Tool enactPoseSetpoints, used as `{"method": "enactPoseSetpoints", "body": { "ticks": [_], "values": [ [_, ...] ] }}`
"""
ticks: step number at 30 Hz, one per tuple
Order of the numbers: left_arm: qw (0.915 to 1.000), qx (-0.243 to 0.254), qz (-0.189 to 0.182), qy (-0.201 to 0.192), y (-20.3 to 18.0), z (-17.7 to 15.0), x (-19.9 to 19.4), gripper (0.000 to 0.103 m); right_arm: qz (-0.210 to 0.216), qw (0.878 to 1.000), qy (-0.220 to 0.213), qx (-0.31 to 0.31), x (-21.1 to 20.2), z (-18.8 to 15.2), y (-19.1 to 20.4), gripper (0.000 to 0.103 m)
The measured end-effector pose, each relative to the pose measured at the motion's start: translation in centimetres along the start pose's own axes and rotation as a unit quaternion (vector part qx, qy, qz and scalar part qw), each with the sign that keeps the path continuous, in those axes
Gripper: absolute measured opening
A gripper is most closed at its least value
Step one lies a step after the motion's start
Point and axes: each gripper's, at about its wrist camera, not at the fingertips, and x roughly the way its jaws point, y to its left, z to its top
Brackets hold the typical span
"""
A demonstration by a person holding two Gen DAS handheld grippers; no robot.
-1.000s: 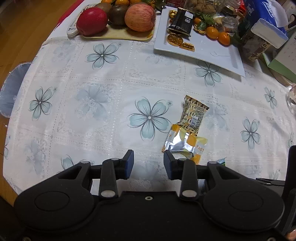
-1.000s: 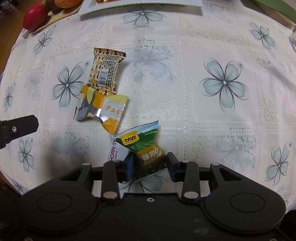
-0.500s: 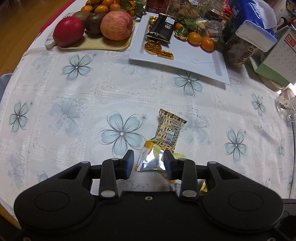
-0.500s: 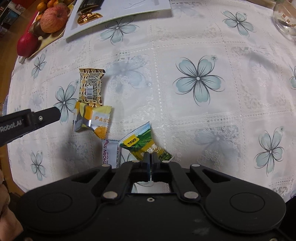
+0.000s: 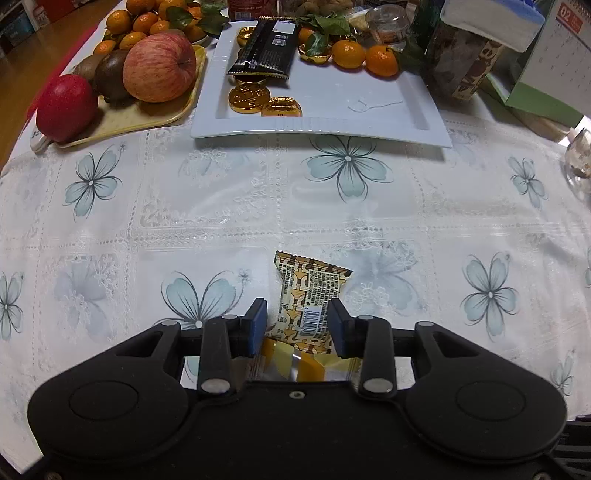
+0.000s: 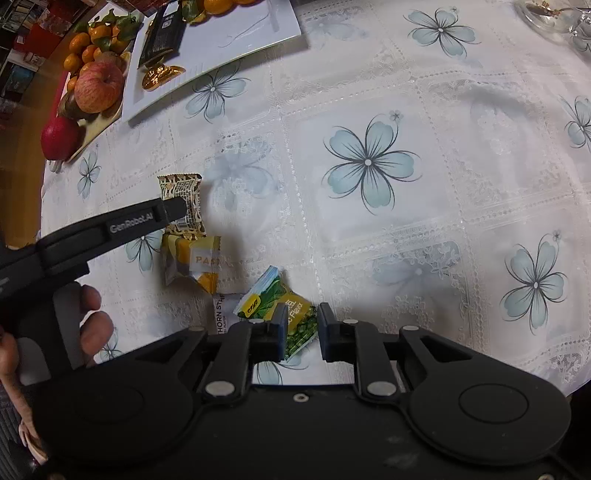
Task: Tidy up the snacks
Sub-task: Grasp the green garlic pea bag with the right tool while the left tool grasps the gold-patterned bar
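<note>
**Near field, right claw.** The right claw (image 6: 301,325) points steeply down. Its jaws are narrow and are pinching the near end of a green snack packet (image 6: 273,301). The far end of the packet fans out just ahead of the jaws. The print reads "Flavo" on the yellow band, and there is a small yellow logo that cannot be read. Partly under the green packet, just left of this claw, lies a white packet (image 6: 223,312) lettered "HORN STR".

**Near field, left claw.** The left claw (image 5: 297,317) stands about half wide. It straddles a brown-and-gold patterned packet (image 5: 308,291) without pressing on it. A barcode and a block of fine print face up, and the print is too small to read. Below the jaws, nearer the claw body, sits a yellow and silver packet (image 5: 310,369) marked "PAS". The claw's finger carries the lettering "GenRobot.AI", seen in the right wrist view.

**Far field.** Well ahead of the left claw, across the flowered surface (image 5: 221,206), is a white rectangular plate (image 5: 369,122). It holds a black wrapper (image 5: 266,51), gold foil coins (image 5: 247,98) and mandarins (image 5: 349,53). Left of the plate is a yellow tray (image 5: 147,122) with an apple (image 5: 159,66). At far right a calendar (image 5: 565,22) shows "02".

**Progress.** Judged early. Four packets are off the plate and clustered by the claws. One is gripped and one is bracketed for pickup. The plate appears to be the likely destination, and it has bare room on its right half.
</note>
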Motion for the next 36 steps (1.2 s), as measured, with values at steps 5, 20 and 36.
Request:
{"method": "enactPoseSetpoints", "body": {
  "ticks": [5,20,36],
  "values": [
    [0.9999,0.004,-0.009,0.013,-0.5,0.4,1.3,0.046,0.001,1.000,0.003,0.006,0.3,0.3,0.1,0.025],
    [0.9996,-0.010,0.003,0.024,-0.2,1.5,1.9,0.042,-0.007,1.000,-0.005,0.009,1.7,0.0,0.6,0.047],
    [0.9946,-0.078,-0.010,0.067,4.2,-0.6,-3.3,0.042,-0.042,0.997,-0.013,-0.059,4.2,-1.3,3.8,0.055]
  ]
}}
